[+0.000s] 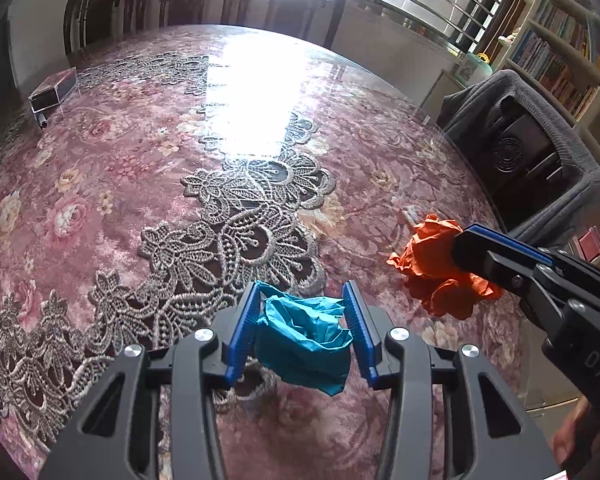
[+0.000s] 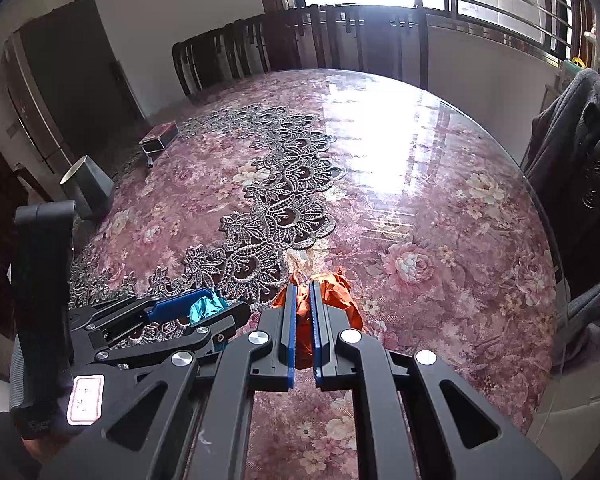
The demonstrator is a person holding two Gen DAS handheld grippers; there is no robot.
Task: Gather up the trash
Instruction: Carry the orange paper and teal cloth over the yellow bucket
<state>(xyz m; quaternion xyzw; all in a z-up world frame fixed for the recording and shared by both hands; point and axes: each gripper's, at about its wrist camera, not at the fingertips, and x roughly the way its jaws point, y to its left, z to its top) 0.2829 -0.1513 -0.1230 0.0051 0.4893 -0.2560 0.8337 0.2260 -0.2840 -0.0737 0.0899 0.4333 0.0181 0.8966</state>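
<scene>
My left gripper (image 1: 302, 294) is shut on a crumpled teal paper ball (image 1: 304, 340), held between its blue pads just above the floral table (image 1: 100, 160). My right gripper (image 2: 303, 286) is shut on a crumpled orange paper ball (image 2: 336, 296), squeezed tight between its pads. In the left wrist view the orange ball (image 1: 432, 268) sits at the right with the right gripper (image 1: 466, 240) clamped on it. In the right wrist view the left gripper (image 2: 208, 304) is at the left with the teal ball (image 2: 204, 306) in it.
A grey lace runner (image 1: 236, 232) runs down the middle of the table. A small dark box (image 1: 54, 88) lies at the far left. A grey metal bin (image 2: 88, 188) stands by the table's left edge. Dark chairs (image 2: 300, 40) stand at the far side, and a grey-draped chair (image 1: 532, 152) at the right.
</scene>
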